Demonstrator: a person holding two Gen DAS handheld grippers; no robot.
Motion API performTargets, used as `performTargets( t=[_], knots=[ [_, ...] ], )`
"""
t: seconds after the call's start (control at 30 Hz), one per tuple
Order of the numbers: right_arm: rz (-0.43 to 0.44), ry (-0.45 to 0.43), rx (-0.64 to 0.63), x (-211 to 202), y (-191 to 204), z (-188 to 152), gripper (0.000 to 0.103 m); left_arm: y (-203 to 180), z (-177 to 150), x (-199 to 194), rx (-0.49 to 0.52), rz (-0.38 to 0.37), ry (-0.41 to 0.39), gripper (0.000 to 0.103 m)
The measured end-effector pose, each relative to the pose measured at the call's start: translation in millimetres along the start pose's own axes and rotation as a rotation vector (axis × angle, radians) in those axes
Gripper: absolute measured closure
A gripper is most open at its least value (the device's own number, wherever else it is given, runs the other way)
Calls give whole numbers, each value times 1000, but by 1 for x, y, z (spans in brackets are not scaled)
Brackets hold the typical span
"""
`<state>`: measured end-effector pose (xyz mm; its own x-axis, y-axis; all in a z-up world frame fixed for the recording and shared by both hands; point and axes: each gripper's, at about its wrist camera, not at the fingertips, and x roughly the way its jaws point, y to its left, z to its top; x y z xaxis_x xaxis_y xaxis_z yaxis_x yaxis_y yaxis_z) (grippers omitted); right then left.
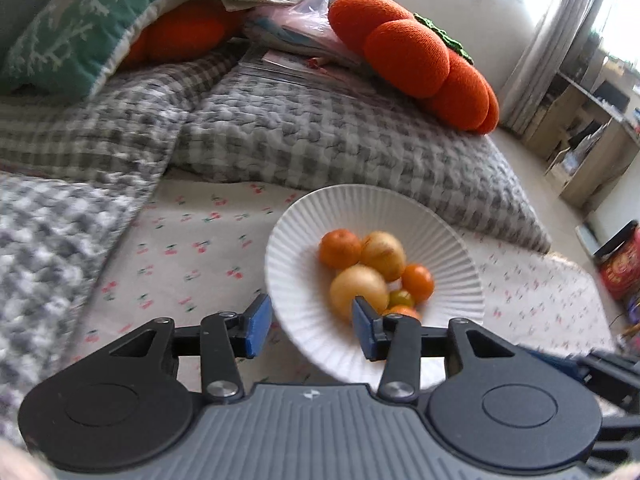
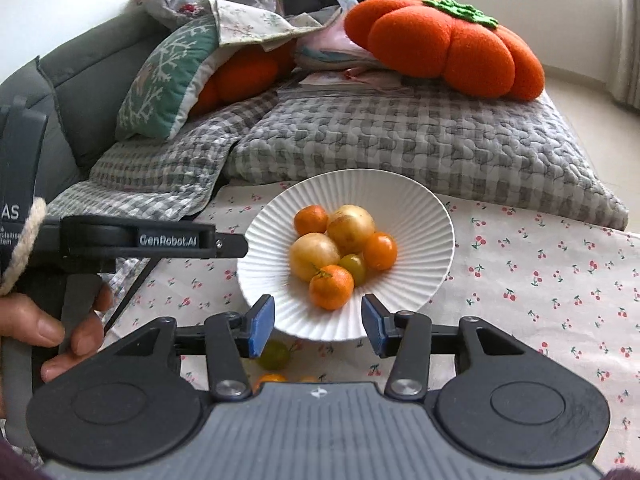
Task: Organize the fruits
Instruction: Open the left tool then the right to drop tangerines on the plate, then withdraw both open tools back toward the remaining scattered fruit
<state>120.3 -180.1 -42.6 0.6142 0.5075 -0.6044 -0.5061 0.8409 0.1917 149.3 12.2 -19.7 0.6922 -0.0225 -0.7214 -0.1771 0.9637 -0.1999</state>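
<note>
A white ribbed plate rests on the cherry-print cloth and holds a pile of fruit. In it are two mandarins, two round yellow fruits, an orange tomato and a greenish tomato. My left gripper hovers open over the plate's near-left rim, its blue pads touching nothing. My right gripper is open above the plate's near rim, also with nothing held. A greenish tomato and small orange fruits lie loose on the cloth under the right gripper.
Behind the plate a grey checked quilt is heaped up, with orange pumpkin cushions, a green pillow and papers on it. A hand holds the left tool's black body at the left. A red tin stands far right.
</note>
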Motion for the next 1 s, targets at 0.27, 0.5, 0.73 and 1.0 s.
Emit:
performTargets(
  t=[0.27,0.5,0.73,1.0],
  knots=[
    [-17,-9,-16,-31,11,-12,52,0,-21,-41,105,127,-60,51],
    [-48,-18,-68,-49,29,-28,49,-5,-45,-73,159,150,-98,45],
    [-26,-26,-119,-68,45,-44,47,-8,-65,-89,214,168,-123,42],
    [-23,-57,-131,-87,50,-57,40,-9,-84,-97,216,137,-92,33]
  ],
)
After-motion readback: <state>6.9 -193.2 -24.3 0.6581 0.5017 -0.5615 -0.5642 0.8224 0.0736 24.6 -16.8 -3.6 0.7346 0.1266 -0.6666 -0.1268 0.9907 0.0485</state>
